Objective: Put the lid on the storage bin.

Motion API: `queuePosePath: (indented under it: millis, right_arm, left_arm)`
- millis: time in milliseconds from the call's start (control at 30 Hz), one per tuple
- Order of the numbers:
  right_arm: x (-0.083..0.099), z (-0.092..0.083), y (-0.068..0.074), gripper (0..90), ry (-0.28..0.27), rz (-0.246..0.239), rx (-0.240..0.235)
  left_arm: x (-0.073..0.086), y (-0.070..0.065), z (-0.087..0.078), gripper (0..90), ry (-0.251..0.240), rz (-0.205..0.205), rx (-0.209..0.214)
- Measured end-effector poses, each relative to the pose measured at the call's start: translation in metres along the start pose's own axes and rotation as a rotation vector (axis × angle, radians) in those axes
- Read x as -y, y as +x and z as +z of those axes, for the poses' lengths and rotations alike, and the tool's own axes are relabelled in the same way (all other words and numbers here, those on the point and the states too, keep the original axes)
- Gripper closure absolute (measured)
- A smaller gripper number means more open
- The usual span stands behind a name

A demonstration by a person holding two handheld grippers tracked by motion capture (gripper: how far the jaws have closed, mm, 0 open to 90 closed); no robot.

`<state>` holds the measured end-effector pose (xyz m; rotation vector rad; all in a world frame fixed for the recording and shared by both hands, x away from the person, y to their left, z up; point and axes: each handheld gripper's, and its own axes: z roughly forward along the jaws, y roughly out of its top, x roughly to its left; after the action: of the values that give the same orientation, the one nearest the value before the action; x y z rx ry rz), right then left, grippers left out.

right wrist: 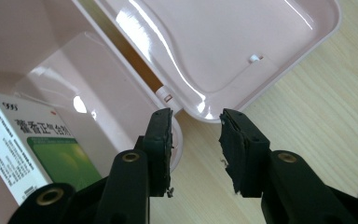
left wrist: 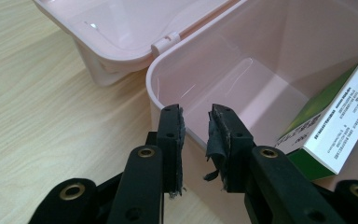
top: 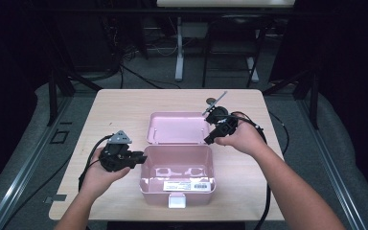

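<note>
Both bare forearms enter the high view from the bottom edge, the left one rising toward twelve o'clock, the right one slanting up toward eleven o'clock. The left hand (top: 97,178) cups the black two-jaw left gripper (top: 138,157) from below, its jaws pointing toward three o'clock; a grey three-cornered plate sits on top, and a black cable loops off toward seven o'clock. Its padded jaws stand a narrow gap apart. The right hand (top: 242,139) grasps the black two-jaw right gripper (top: 210,138), jaws aimed toward eight o'clock and standing wider apart, pads frayed.
</note>
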<state>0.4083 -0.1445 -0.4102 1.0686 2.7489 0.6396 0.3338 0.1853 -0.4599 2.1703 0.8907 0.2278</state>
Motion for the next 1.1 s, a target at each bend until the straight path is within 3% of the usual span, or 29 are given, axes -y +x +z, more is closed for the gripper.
queuePosePath:
  millis: [633,1100]
  right_arm:
    - [-0.003,0.016,-0.023,62.2,-0.039,0.16,0.041]
    - [-0.009,0.026,-0.032,63.3,-0.059,0.232,0.08]
  left_arm:
    - [0.0,0.0,0.0,73.8,-0.001,-0.001,0.0]
    - [0.0,-0.001,0.0,73.9,0.004,0.0,-0.001]
